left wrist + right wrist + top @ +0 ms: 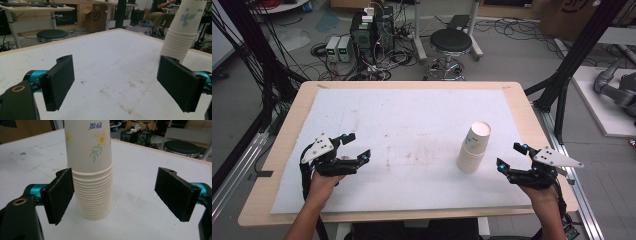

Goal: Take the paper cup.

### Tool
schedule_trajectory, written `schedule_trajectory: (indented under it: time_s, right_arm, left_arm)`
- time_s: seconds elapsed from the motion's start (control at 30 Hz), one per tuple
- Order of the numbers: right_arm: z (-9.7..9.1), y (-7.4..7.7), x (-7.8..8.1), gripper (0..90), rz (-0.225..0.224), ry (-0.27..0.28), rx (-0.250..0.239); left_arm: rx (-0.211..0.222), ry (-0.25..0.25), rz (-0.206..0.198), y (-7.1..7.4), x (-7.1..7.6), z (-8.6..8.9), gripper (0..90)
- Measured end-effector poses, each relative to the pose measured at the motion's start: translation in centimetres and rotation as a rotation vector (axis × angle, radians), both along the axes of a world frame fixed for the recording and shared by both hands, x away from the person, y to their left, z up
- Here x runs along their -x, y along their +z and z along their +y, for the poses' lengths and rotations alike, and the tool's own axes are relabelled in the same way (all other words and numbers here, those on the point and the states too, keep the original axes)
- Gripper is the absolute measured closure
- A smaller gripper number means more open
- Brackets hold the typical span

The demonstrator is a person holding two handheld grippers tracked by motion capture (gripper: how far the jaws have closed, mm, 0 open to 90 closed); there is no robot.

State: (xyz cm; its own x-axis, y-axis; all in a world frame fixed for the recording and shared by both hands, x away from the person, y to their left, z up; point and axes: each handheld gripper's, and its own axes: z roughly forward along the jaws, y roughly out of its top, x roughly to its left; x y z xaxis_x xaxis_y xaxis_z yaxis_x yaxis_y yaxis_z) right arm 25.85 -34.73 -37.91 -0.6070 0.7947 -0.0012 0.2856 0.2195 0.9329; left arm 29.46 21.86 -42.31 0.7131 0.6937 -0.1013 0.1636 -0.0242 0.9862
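Observation:
A stack of white paper cups [474, 147] stands upside down on the white mat [402, 125], right of centre. The cups [89, 170] carry a flower print. My right gripper [511, 156] is open just to the right of the stack and level with its base, a small gap from it. In the right gripper view the stack stands ahead of the jaws, close to the left one. My left gripper [354, 146] is open near the mat's left side, far from the cups. In the left gripper view the stack [182, 30] stands at the far right.
The mat covers most of a wooden table [297, 120]. A black stool [451, 42], computer boxes [371, 30] and cables lie on the floor behind the table. A black frame post [574, 55] stands at the right.

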Motion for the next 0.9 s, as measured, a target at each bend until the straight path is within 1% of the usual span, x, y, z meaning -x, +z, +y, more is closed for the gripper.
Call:
schedule_trajectory:
  time_s: [0.2, 0.3, 0.37, 0.4, 0.57, 0.63, 0.7, 0.8, 0.9]
  right_arm:
    - [0.0, 0.0, -0.1, 16.1, 0.001, 0.008, -0.002]
    - [-0.1, -0.1, 0.1, 16.1, 0.006, 0.005, -0.011]
    - [-0.2, 0.0, 0.2, 16.1, 0.005, 0.005, -0.016]
    - [-0.2, 0.1, 0.2, 16.1, 0.0, 0.007, -0.018]
    - [0.0, 0.1, 0.1, 16.1, 0.009, 0.014, -0.017]
    - [0.2, 0.2, 0.2, 16.1, 0.015, 0.02, -0.025]
    - [0.3, 0.4, 0.3, 16.1, 0.013, 0.024, -0.03]
    - [0.4, 0.9, 0.3, 16.1, 0.01, 0.031, -0.036]
    - [0.7, 1.2, 0.2, 16.1, 0.004, 0.037, -0.037]
  left_arm:
    - [0.002, 0.008, 0.004, -0.1, -0.3, 0.1, 14.5]
    - [0.001, 0.006, 0.006, -0.2, -0.3, 0.0, 14.5]
    - [0.001, 0.002, 0.01, -0.3, -0.3, -0.1, 14.5]
    - [-0.008, -0.002, 0.007, -0.3, -0.3, 0.0, 14.5]
    - [-0.012, -0.012, 0.004, -0.3, -0.2, -0.2, 14.6]
    - [-0.01, -0.018, 0.004, -0.3, -0.1, -0.3, 14.5]
    - [-0.019, -0.026, 0.006, -0.4, -0.1, -0.4, 14.5]
    - [-0.022, -0.031, 0.013, -0.6, -0.1, -0.5, 14.6]
    - [-0.015, -0.028, 0.01, -0.5, -0.1, -0.5, 14.5]
